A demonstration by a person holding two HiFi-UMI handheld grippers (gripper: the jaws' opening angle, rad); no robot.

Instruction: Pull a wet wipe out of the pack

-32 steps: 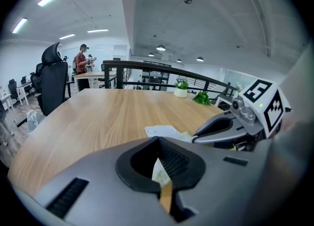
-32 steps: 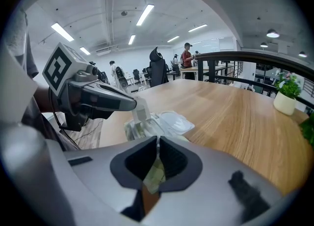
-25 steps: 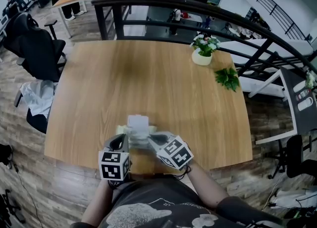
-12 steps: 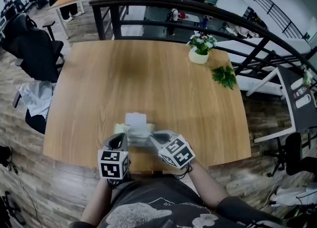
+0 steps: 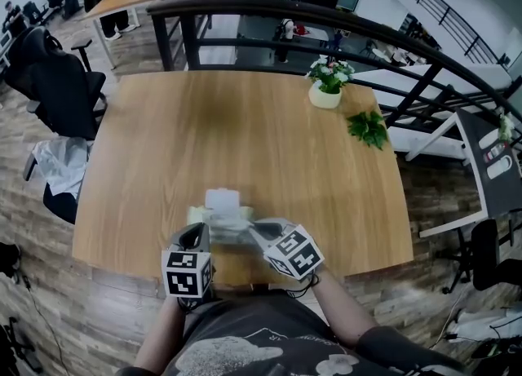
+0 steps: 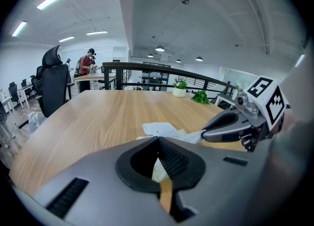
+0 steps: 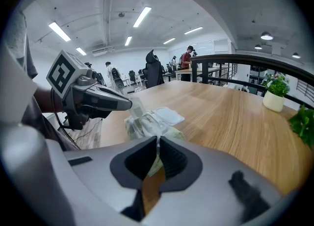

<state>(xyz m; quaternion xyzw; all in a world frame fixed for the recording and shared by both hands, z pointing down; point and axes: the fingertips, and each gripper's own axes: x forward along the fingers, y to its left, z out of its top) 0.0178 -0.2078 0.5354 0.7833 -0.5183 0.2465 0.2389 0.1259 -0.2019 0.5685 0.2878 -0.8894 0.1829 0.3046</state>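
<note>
The wet wipe pack [image 5: 225, 219], pale green and crinkled, lies on the wooden table [image 5: 245, 130] near its front edge. Its white lid flap [image 5: 223, 198] is folded open away from me. My left gripper [image 5: 198, 232] is shut on the pack's left end, and pale wrapper shows between its jaws in the left gripper view [image 6: 158, 140]. My right gripper [image 5: 252, 227] is shut on the pack's right end; its own view [image 7: 157, 142] shows wrapper pinched in the jaws. In the right gripper view, the pack [image 7: 147, 121] sits just past the jaws. No wipe shows pulled free.
A potted plant [image 5: 328, 86] and a loose green sprig [image 5: 368, 128] stand at the table's far right. A black railing [image 5: 326, 19] runs behind the table. An office chair [image 5: 57, 72] stands to the left. The table's front edge [image 5: 245, 278] is just under my hands.
</note>
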